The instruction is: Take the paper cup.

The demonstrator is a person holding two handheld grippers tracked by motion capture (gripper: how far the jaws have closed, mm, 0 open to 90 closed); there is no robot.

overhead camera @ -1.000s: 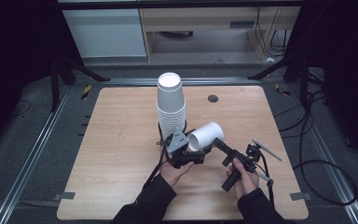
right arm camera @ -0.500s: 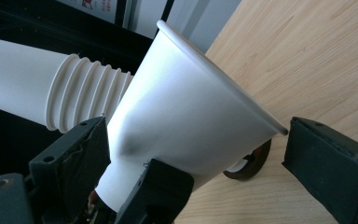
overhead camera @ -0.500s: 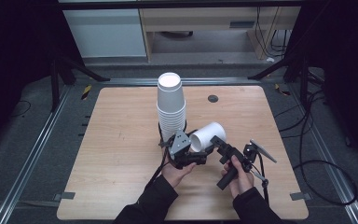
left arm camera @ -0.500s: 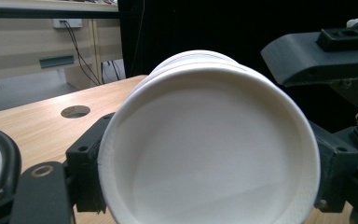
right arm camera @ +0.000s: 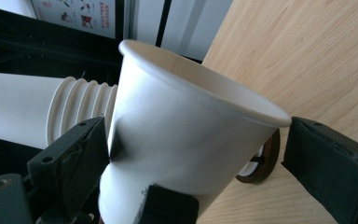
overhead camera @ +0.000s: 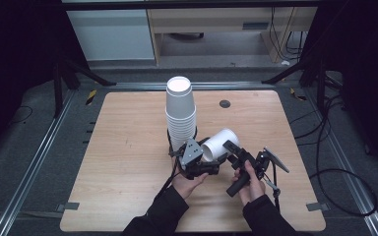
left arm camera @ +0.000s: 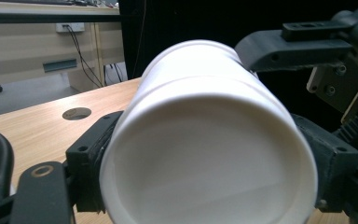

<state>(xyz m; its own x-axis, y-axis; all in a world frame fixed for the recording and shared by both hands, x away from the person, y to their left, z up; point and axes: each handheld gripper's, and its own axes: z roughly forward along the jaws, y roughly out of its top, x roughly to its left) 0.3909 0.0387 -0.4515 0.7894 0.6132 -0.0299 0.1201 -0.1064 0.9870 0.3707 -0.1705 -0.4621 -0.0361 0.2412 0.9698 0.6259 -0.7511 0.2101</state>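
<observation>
Single paper cup (overhead camera: 220, 143): white, lying tilted on its side above the counter, held near the front middle, just right of the cup stack. In the high view its flat base faces up and to the right.
Left tool (overhead camera: 204, 164): closed on the single paper cup; in the left gripper view the black jaws sit against both sides of the cup (left arm camera: 205, 154), whose round base faces the camera.
Right tool (overhead camera: 234, 150): jaws set either side of the same cup near its rim. In the right gripper view the left jaw presses the wall of the cup (right arm camera: 182, 140) and dents it, while the right jaw stands a little off the rim, so its grip is only partly made.
Left hand (overhead camera: 187, 181): under the left tool, dark sleeve coming in from the bottom edge.
Right hand (overhead camera: 250, 184): wrapped around the handle of the right tool, just right of the left hand.
Cup stack (overhead camera: 180, 115): white paper cups nested upside down, standing upright on the counter, just behind the left tool.
Counter (overhead camera: 118, 147): light wood top, with a small dark round hole (overhead camera: 225, 103) toward the far side.
</observation>
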